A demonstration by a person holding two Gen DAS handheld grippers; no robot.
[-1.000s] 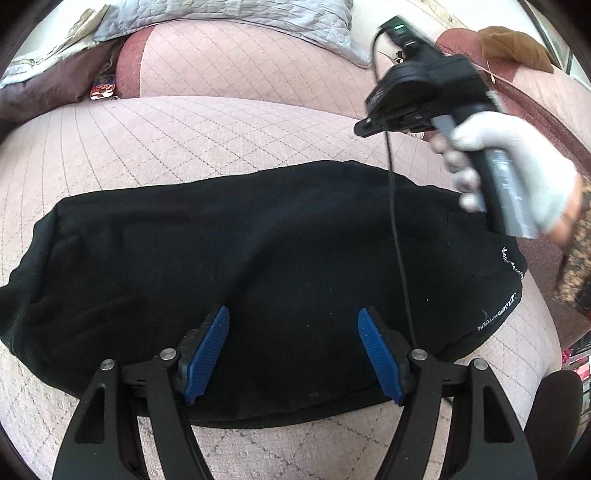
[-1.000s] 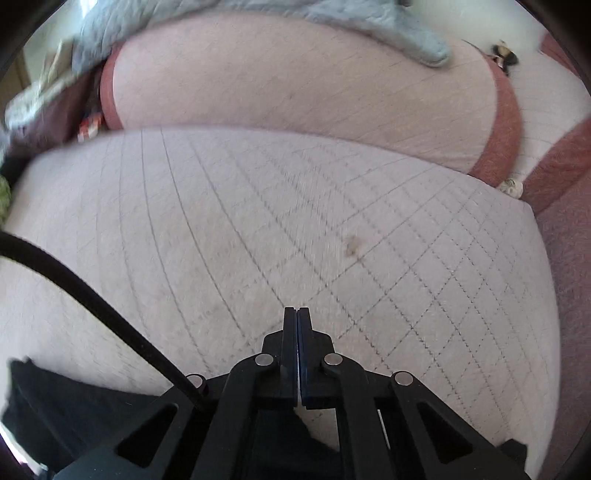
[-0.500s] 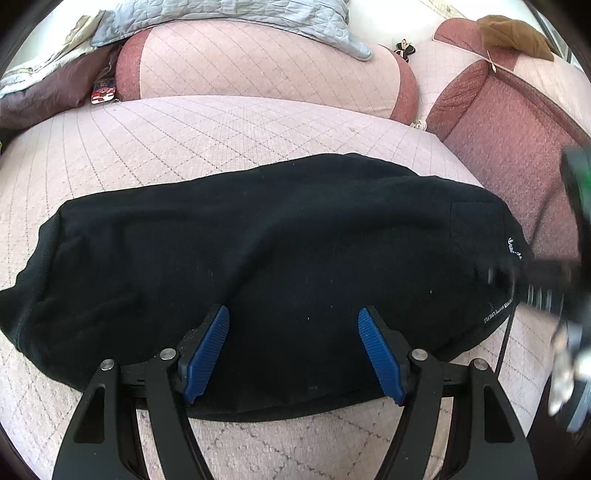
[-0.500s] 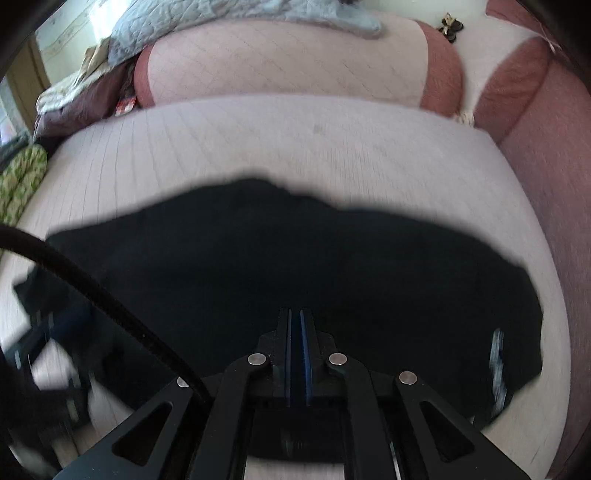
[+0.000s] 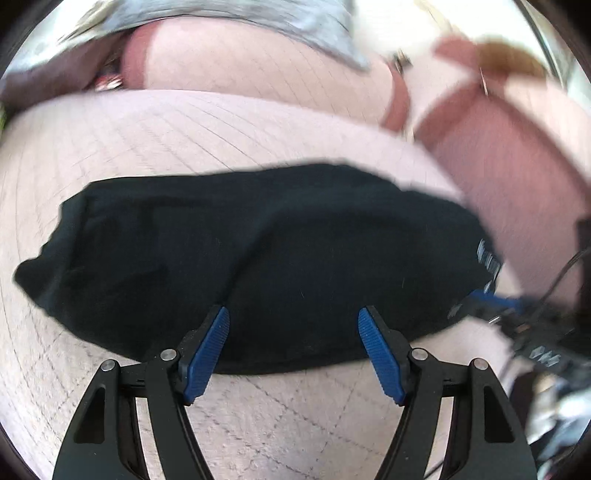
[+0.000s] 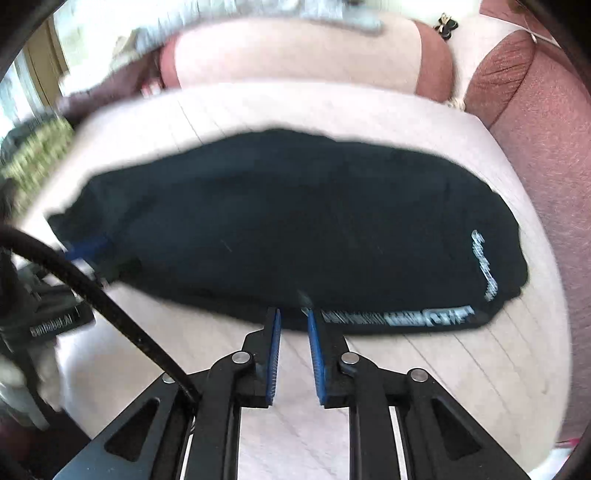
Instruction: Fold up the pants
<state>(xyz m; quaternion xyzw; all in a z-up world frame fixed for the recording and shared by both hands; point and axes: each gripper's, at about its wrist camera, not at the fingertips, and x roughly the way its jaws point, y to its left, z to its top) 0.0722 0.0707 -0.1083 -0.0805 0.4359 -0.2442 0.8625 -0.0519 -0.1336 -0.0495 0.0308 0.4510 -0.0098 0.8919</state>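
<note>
The black pants (image 5: 258, 258) lie folded in a long flat bundle across the pink quilted sofa seat (image 5: 184, 140); they also show in the right wrist view (image 6: 295, 221), with white lettering along the near right edge. My left gripper (image 5: 293, 325) is wide open and empty, its blue pads over the bundle's near edge. My right gripper (image 6: 293, 325) is slightly open and empty, its tips at the near edge by the lettering. It shows blurred at the right of the left wrist view (image 5: 491, 299).
The sofa backrest cushion (image 6: 295, 51) with a grey blanket (image 5: 295, 22) on it rises behind the seat. A red armrest (image 6: 535, 110) stands at the right. Clothes are piled at the far left (image 6: 37, 147). A black cable (image 6: 110, 302) crosses the right wrist view.
My right gripper swung back from over the seat down to the pants' near edge and parted its jaws a little. My left gripper drew back slightly, still open.
</note>
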